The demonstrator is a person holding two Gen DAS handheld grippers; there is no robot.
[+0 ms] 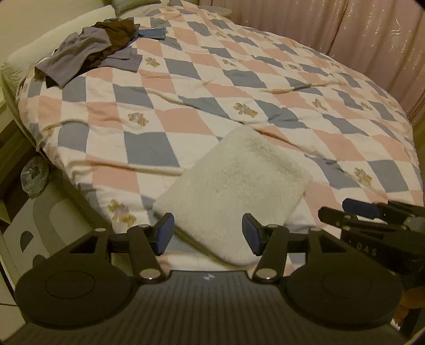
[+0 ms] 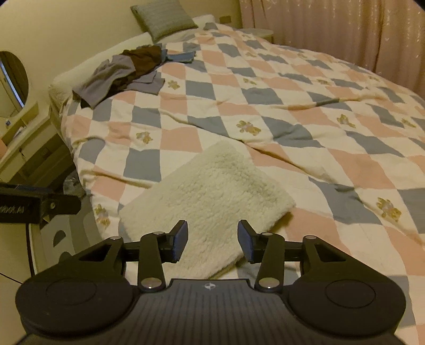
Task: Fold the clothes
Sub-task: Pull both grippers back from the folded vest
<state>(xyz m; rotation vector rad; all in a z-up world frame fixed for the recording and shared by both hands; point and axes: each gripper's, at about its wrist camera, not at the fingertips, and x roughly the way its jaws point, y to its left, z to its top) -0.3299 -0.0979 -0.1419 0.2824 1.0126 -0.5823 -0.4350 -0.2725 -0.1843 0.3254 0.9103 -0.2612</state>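
The fluffy cream fleece piece (image 1: 231,191) lies folded into a neat flat block on the checked quilt (image 1: 186,87), near the bed's front edge. It looks done, so I think this step is the gap between two clothes: one is folded & put down, the next one is not picked yet.

The rest of the clothes sit in a messy pile (image 1: 93,50) at the far left corner of the bed, w/ a grey top, a dark brown thing and a bit of blue cloth. The pile is well apart from the fleece block. A grey cushion (image 2: 166,20) leans by the wall behind it.

Next move, I guess: reach across the quilt to that pile, pinch one piece by an edge and pull it to a bare spot to lay it flat. The pieces lie on top of each other, so more than one may come along.

Left gripper (image 1: 207,232): jaws about half open, nothing btwn them. The fleece shows through the gap but sits below, not touched.

Right gripper (image 2: 212,240): same, about half open & empty, above the fleece block's near end. It does not touch it either.

The two grippers are side by side, both pointing down at the bed.
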